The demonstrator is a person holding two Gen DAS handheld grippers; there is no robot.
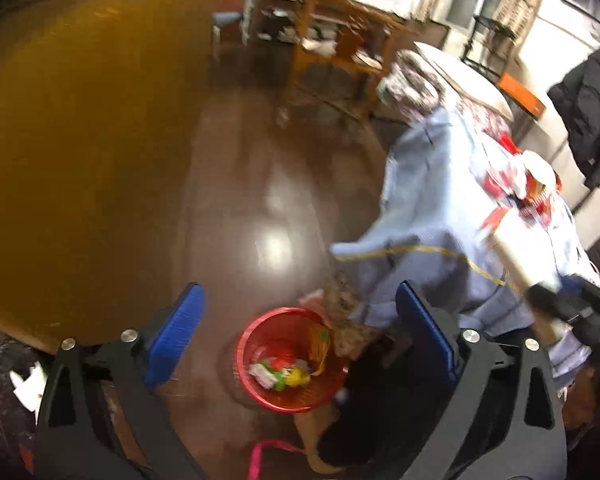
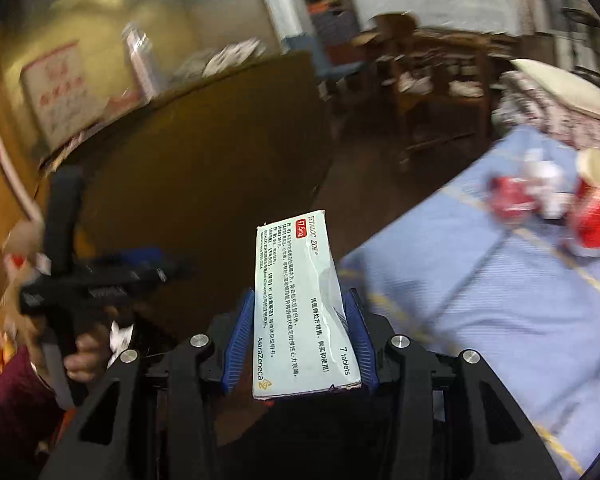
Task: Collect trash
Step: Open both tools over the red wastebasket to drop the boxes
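In the left wrist view my left gripper [image 1: 300, 334] stands open with nothing between its blue pads [image 1: 176, 336]. It hangs over a red bin [image 1: 256, 340] on the dark floor, which holds several pieces of trash. My right gripper [image 2: 298, 328] is shut on a flat pale medicine box [image 2: 300, 300] that sticks out forward. That same box [image 1: 516, 252] and the right gripper [image 1: 548, 296] show blurred at the right of the left wrist view. Red and white wrappers [image 2: 540, 196] lie on a light blue cloth [image 2: 480, 280]. The left gripper [image 2: 156, 266] appears blurred at the left, held by a hand [image 2: 84, 356].
A large yellow-brown surface [image 1: 80, 120] fills the left side. Wooden chairs and shelves [image 1: 332, 48] stand at the back. A dark jacket [image 1: 592, 112] hangs at the far right. A pink strap [image 1: 260, 456] lies on the glossy floor [image 1: 260, 200] near the bin.
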